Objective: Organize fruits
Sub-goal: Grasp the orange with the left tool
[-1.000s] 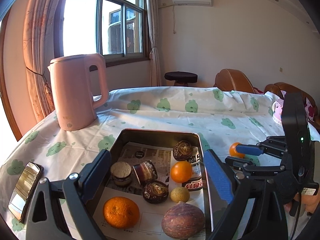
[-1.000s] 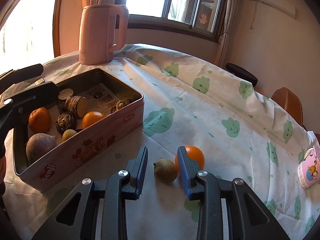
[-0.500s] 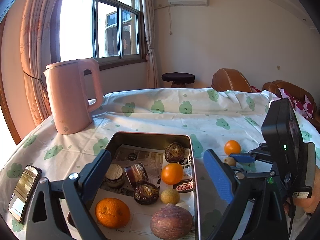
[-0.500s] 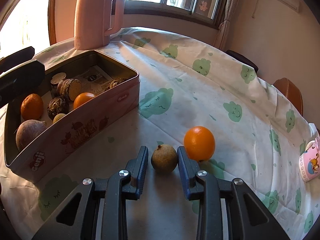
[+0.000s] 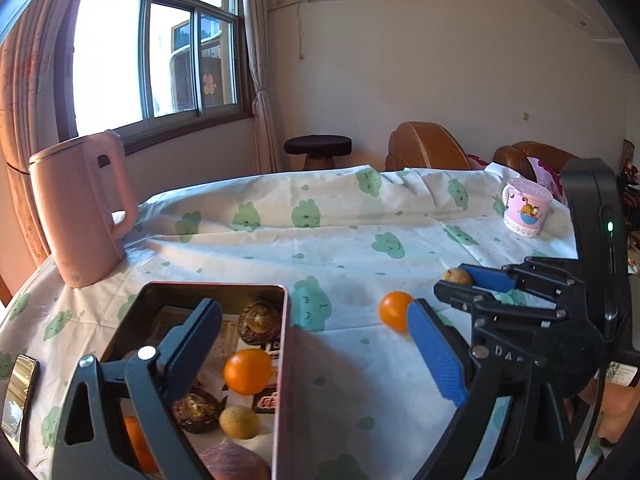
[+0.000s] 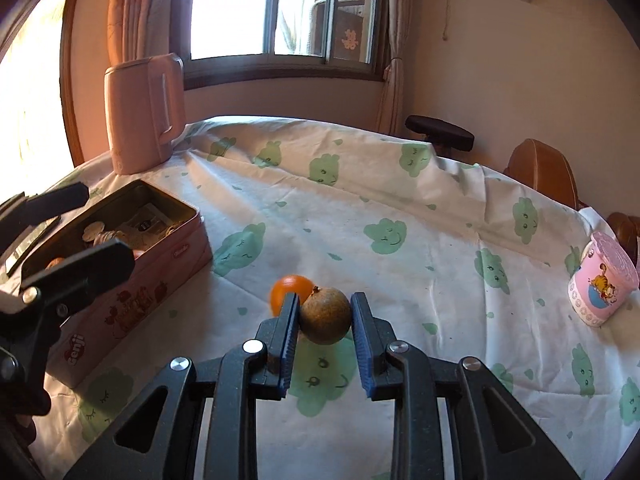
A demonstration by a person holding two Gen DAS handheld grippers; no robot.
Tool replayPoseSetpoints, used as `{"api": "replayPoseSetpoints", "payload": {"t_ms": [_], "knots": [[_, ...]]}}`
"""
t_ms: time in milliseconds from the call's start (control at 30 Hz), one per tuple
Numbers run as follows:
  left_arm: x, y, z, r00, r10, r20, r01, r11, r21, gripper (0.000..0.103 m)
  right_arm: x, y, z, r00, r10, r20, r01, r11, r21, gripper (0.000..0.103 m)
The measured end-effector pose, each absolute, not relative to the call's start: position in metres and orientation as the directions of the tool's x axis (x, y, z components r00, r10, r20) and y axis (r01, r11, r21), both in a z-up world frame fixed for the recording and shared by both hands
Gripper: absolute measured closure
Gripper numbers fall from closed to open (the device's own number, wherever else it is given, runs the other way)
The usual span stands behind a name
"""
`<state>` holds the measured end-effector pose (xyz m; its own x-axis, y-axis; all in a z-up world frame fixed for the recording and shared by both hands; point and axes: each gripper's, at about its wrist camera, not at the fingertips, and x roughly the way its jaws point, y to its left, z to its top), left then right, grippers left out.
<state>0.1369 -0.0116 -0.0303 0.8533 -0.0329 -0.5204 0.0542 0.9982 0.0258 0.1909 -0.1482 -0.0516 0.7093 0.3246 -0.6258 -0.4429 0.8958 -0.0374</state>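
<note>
Right wrist view: our right claw (image 6: 325, 316) pinched the brown fruit (image 6: 326, 315); the tin (image 6: 160, 272) sat left, under our wide-open, empty left claw (image 5: 316, 356).

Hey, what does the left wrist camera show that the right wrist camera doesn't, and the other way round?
Only the left wrist view looks down into the tin at its contents: an orange, a small yellowish fruit and dark pastries.

Only the right wrist view shows the right gripper with its jaws closed around the brown fruit.

Both show the loose orange, the pink kettle and the cartoon cup.
</note>
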Motion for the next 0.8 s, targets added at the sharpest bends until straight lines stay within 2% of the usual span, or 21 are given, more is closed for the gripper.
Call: {"api": "replayPoseSetpoints", "payload": {"t_ms": [267, 333, 467, 567, 633, 700, 800], "knots": [[0.175, -0.059, -0.056, 0.767, -0.096, -0.634, 0.153, 0.988, 0.036, 0.017, 0.217, -0.194, -0.053, 0.747, 0.253, -0.614, -0.299, 0.954, 0.029, 0.076], [0.184, -0.063, -0.063, 0.745, -0.097, -0.660, 0.157, 0.987, 0.031, 0.025, 0.218, -0.197, -0.054, 0.745, 0.259, -0.614, -0.296, 0.954, 0.044, 0.076], [0.202, -0.066, -0.073, 0.700, -0.115, -0.704, 0.163, 0.987, 0.001, 0.031, 0.218, -0.199, -0.054, 0.747, 0.261, -0.611, -0.297, 0.954, 0.044, 0.075], [0.211, -0.070, -0.079, 0.672, -0.129, -0.730, 0.176, 0.984, -0.013, 0.041, 0.219, -0.201, -0.056, 0.741, 0.270, -0.615, -0.300, 0.952, 0.056, 0.075], [0.216, -0.073, -0.081, 0.655, -0.141, -0.742, 0.187, 0.982, -0.021, 0.054, 0.219, -0.200, -0.057, 0.737, 0.274, -0.618, -0.304, 0.951, 0.059, 0.075], [0.219, -0.075, -0.084, 0.640, -0.145, -0.754, 0.193, 0.981, -0.025, 0.061, 0.219, -0.199, -0.057, 0.737, 0.275, -0.617, -0.307, 0.950, 0.055, 0.075], [0.219, -0.073, -0.084, 0.636, -0.158, -0.755, 0.197, 0.980, -0.039, 0.063, 0.216, -0.198, -0.056, 0.743, 0.273, -0.611, -0.311, 0.949, 0.047, 0.075]]}}
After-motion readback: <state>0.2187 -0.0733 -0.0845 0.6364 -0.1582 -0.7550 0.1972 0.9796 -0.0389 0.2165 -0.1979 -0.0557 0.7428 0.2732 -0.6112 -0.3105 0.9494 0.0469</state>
